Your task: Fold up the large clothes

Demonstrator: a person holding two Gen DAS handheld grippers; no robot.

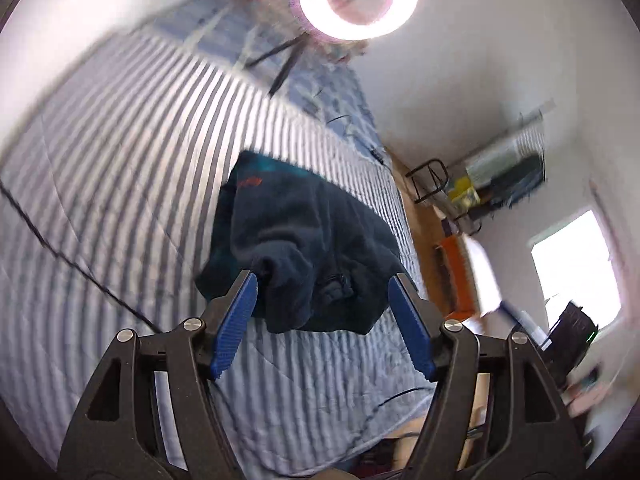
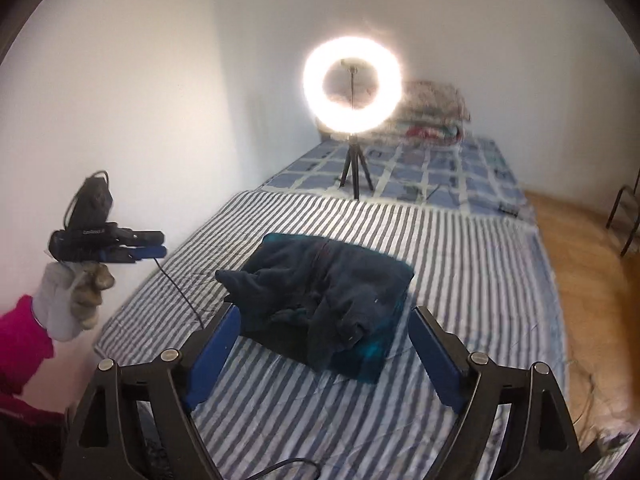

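Your dark blue garment (image 2: 328, 300) lies in a loose folded bundle on the striped sheet (image 2: 460, 264), about mid-bed, with a rumpled flap at its near left corner and a teal patch showing at the near right edge. Your right gripper (image 2: 326, 316) hangs above the near side of the bundle, blue pads (image 2: 216, 348) spread wide with nothing pinched between them. Your left gripper (image 1: 322, 284) is likewise spread, its pads (image 1: 236, 320) clear of the cloth beyond them (in the right wrist view it floats at the far left, held by your gloved hand (image 2: 70, 300) with a pink sleeve (image 2: 22, 344) below). A lit ring light (image 2: 352, 90) on a small tripod stands farther up the bed, on the checked cover (image 2: 440, 168).
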